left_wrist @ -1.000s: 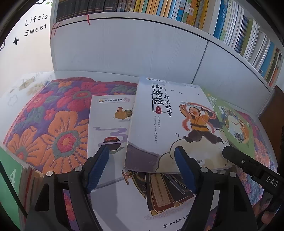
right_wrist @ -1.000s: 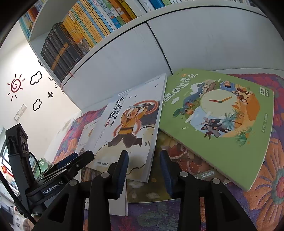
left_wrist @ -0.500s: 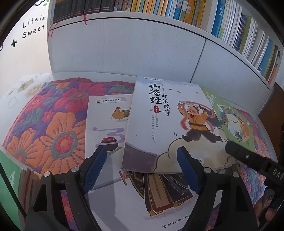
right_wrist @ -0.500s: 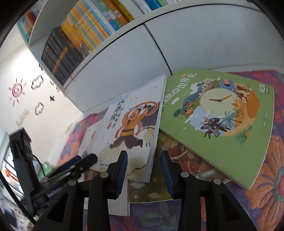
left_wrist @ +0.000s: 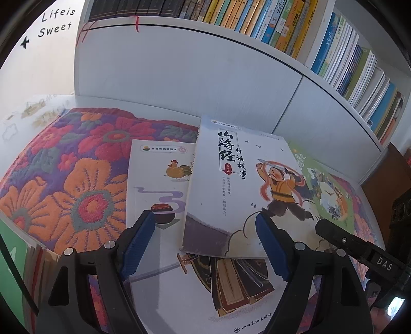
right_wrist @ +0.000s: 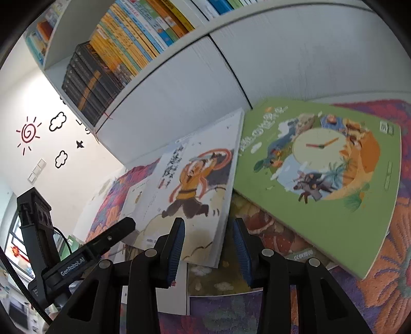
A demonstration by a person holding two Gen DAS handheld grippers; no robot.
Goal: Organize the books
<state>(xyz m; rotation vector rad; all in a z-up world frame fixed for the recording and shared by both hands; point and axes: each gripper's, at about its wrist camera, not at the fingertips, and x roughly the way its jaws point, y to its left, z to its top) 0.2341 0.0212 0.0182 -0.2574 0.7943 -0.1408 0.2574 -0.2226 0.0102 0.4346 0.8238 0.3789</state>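
Note:
A white book with an orange-robed swordsman lies on top of a loose pile on the floral cloth. It overlaps a rooster book on its left and a robed-figure book beneath it. My left gripper hovers open and wide over the white book's near edge. My right gripper stands narrowly open at the white book's near right corner, pads not pressing. The green clock book lies to the right, tilted over a mushroom-patterned book.
A white bookcase front rises right behind the pile, with a full row of standing books on its shelf. A finger of the right gripper enters the left wrist view at the right. The cloth's front edge drops off at the near left.
The left gripper's jaws have spread slightly wider and it has tilted a little, bringing more of the shelf into view. The right gripper and the books have not moved.

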